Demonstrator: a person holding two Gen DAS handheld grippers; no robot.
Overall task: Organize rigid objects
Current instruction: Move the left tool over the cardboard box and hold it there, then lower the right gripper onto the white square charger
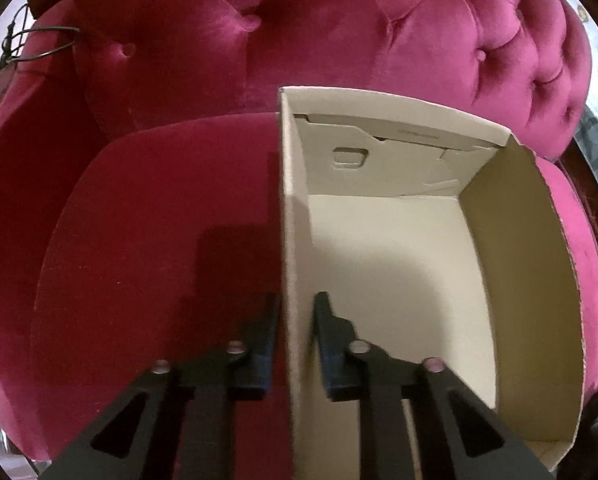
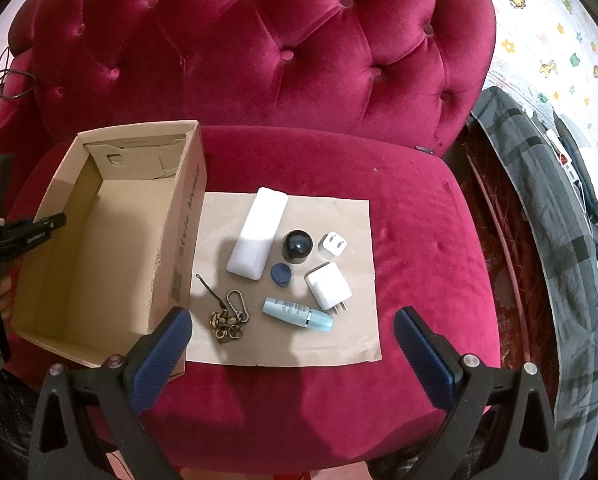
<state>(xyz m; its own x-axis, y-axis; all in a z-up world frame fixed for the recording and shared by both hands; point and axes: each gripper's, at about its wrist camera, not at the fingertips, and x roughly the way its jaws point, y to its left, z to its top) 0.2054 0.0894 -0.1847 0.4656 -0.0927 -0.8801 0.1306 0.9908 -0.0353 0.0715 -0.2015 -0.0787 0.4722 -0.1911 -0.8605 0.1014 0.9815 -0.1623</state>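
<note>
Crimson tufted velvet armchair (image 2: 399,216) fills both views, its seat carrying everything. Right tongs (image 2: 293,330) spread wide, holding nothing, hovering over the seat's front edge. Left tongs (image 1: 297,334) straddle the near left wall of the cardboard box (image 1: 295,240), one finger outside, one inside; whether they pinch it, cannot tell. Box is empty, sits on seat's left side. Brown paper sheet (image 2: 351,344) lies just right of the box. On it, near to far: keychain with carabiner (image 2: 229,318), light-blue tube (image 2: 298,314), white charger (image 2: 328,285), blue pick (image 2: 281,271), black round cap (image 2: 297,245), small white plug adapter (image 2: 333,245), long white case (image 2: 257,238).
</note>
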